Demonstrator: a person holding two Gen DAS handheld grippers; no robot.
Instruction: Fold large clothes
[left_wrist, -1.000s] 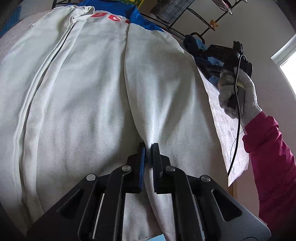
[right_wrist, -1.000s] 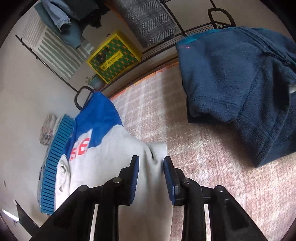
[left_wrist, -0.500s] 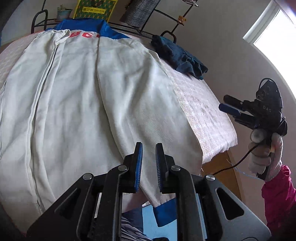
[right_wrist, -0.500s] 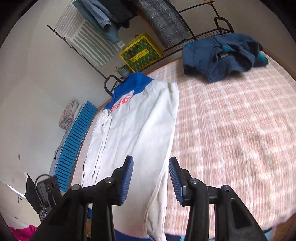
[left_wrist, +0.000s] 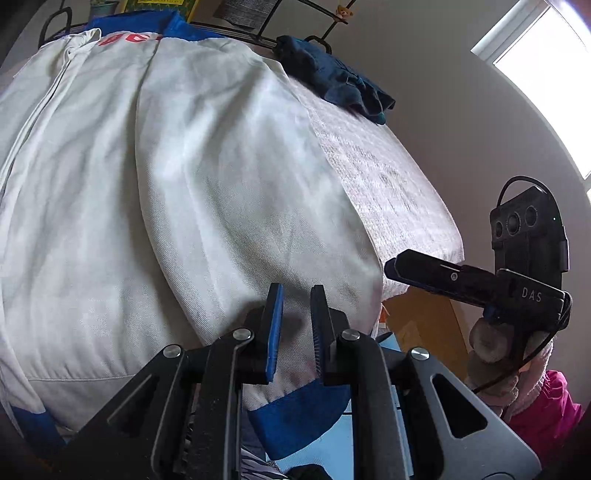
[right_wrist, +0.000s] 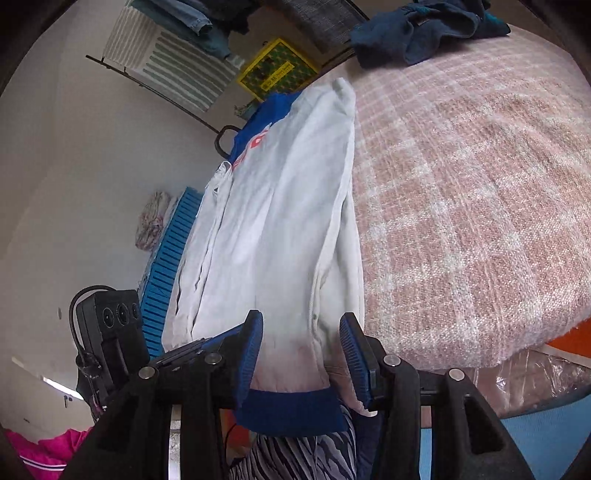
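A large white jacket (left_wrist: 177, 192) with blue trim and red letters lies lengthwise on the pink checked bed; it also shows in the right wrist view (right_wrist: 280, 229). Its blue hem (right_wrist: 291, 410) hangs over the near edge of the bed. My left gripper (left_wrist: 295, 325) is open and empty just above the near right part of the jacket. My right gripper (right_wrist: 301, 350) is open and empty over the hem end. The right gripper also shows in the left wrist view (left_wrist: 399, 267), beside the bed corner.
The pink checked blanket (right_wrist: 461, 206) covers the bed right of the jacket. A dark blue garment (right_wrist: 421, 33) lies at the far corner. A metal clothes rack with a yellow box (right_wrist: 277, 70) stands behind. A blue slatted crate (right_wrist: 170, 266) stands left of the bed.
My left gripper let go of the white cloth, opened and pulled back to the near edge. My right gripper withdrew from the far end to the hem and opened wider.
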